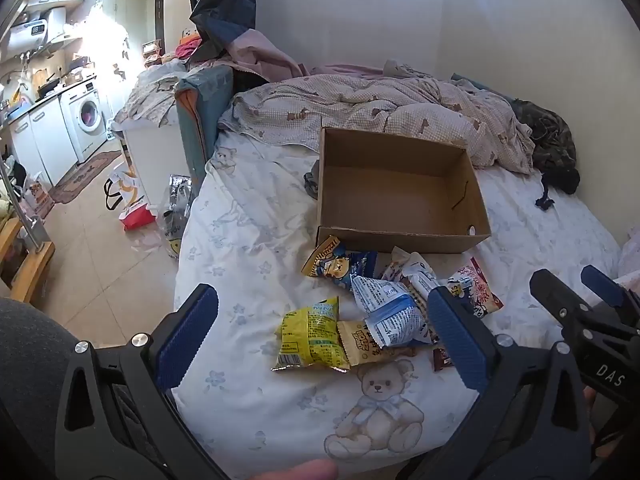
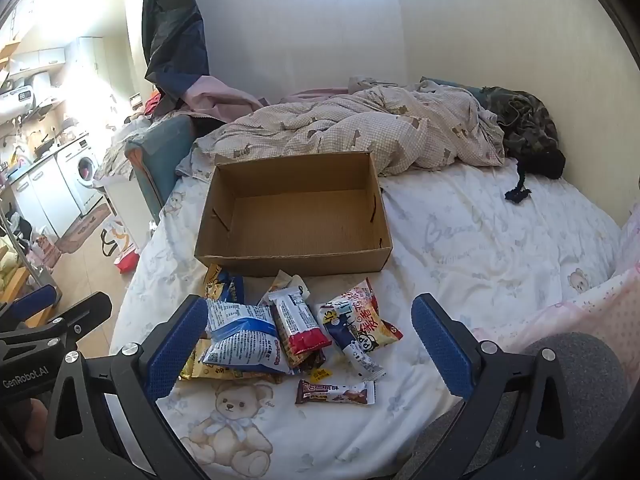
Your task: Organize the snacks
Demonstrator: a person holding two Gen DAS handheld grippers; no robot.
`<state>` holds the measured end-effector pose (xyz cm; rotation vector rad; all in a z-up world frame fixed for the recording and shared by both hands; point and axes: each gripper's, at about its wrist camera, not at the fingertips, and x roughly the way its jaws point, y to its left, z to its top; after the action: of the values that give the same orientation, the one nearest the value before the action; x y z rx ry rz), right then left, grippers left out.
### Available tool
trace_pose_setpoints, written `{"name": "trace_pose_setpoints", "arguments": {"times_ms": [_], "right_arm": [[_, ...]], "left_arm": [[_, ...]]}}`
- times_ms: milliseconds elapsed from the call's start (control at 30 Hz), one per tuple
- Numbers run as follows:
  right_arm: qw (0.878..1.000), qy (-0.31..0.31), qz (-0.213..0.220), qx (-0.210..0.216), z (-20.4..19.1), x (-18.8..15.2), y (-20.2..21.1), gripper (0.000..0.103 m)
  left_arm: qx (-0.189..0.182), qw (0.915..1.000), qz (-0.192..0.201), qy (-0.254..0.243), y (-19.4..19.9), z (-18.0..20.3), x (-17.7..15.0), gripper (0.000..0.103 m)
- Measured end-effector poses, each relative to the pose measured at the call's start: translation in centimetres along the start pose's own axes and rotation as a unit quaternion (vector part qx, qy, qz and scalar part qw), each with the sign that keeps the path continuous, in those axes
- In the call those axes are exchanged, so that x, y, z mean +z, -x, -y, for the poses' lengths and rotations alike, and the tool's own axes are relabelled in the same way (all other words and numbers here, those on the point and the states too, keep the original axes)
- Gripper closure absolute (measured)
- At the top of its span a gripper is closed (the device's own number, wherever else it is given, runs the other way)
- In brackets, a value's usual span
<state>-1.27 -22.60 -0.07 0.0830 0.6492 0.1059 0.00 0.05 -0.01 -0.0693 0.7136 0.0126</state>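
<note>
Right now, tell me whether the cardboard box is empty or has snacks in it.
Empty. The cardboard box sits open-topped on the bed with only bare floor showing inside; the snack packets all lie on the sheet in front of it.

A small studio home: a bed (image 1: 248, 216) with rumpled duvet (image 1: 360, 108), kitchen counter and washing machine (image 1: 86, 120) alongside

Both wrist views angled down, near, sharing cardboard box (image 1: 400, 196) (snacks (image 2: 296, 336) too)

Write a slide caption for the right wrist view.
Open right gripper hovers over a snack pile before an empty box on the bed.
</note>
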Motion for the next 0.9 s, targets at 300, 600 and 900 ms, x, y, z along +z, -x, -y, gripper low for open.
{"name": "trace_pose_setpoints", "arguments": {"times_ms": [300,600,900], "right_arm": [[1.0,0.0,0.001,0.001,0.1,0.04,0.06,0.0],[1.0,0.0,0.002,0.001,0.09,0.09,0.05,0.0],[1.0,-0.001,0.001,0.001,0.14,0.08,0.02,0.0]], "left_arm": [[0.001,1.0,0.0,-0.001,0.0,0.0,0.0,0.0],[0.002,1.0,0.0,-0.001,0.0,0.03,-0.01,0.0],[0.002,1.0,0.001,0.0,0.01,0.01,-0.02,0.0]]}}
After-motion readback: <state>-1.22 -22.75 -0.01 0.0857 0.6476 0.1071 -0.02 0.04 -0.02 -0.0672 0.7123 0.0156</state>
